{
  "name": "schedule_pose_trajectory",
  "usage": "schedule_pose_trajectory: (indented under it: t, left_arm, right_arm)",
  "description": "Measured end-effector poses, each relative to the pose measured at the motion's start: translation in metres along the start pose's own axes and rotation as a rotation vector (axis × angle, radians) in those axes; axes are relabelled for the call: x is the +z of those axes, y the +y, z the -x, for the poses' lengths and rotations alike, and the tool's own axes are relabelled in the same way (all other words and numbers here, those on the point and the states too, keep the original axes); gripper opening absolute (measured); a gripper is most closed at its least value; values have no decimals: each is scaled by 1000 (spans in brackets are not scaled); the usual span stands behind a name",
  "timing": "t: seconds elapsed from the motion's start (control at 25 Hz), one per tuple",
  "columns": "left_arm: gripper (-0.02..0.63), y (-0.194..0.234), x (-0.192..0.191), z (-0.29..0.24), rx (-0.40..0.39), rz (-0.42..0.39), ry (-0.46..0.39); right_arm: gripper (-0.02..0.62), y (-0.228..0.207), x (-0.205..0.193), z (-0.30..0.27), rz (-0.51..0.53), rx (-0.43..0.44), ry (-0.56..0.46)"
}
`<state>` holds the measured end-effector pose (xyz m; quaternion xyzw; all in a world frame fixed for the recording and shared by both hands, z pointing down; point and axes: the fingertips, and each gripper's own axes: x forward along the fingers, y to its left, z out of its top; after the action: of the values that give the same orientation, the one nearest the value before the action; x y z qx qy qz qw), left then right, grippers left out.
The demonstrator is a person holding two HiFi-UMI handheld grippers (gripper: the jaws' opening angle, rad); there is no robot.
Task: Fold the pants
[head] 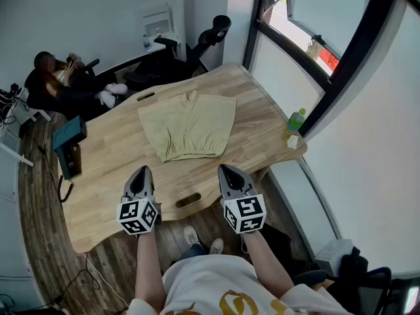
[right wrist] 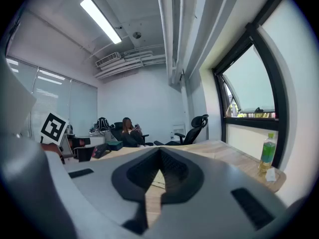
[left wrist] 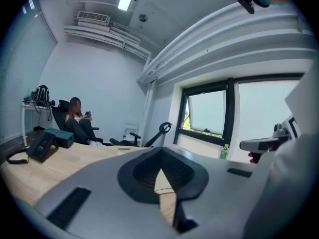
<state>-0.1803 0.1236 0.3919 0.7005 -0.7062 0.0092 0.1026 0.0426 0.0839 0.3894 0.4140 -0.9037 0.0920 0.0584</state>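
A pair of beige short pants (head: 188, 125) lies flat in the middle of the wooden table (head: 118, 156), waistband toward me and legs pointing away. My left gripper (head: 140, 174) hovers over the table's near edge, left of the pants, shut and empty. A little to the right, my right gripper (head: 228, 170) is held the same way, also shut with nothing in it. A sliver of the pants (left wrist: 162, 182) shows past the closed jaws in the left gripper view, and the pants (right wrist: 157, 179) peek past the jaws in the right gripper view too.
A dark teal device with a cord (head: 69, 146) sits at the table's left edge. A green bottle (head: 295, 119) and a small white packet (head: 293, 142) stand at the right edge by the window. A person (head: 62, 79) sits in a chair beyond the table, near office chairs (head: 197, 48).
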Motion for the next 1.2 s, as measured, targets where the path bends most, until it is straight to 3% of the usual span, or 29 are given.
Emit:
schedule_pose_trajectory:
  t: [0.44,0.68,0.96,1.2]
  left_arm:
    - [6,-3,-3,8,0,44,-6]
    - [6,-6,-4,15,-34,10,-4]
    - [6,14,-3,3,-18,41,0]
    - [6,25,0,-33,-45,0,6]
  right_arm:
    - [5,-1,-5,8,-22,6,-4]
    - [5,7,1,20,-151,128,-43]
    - [5,3,-6,11,-69,96,16]
    - [5,-8,-12,-23,-5,30,55]
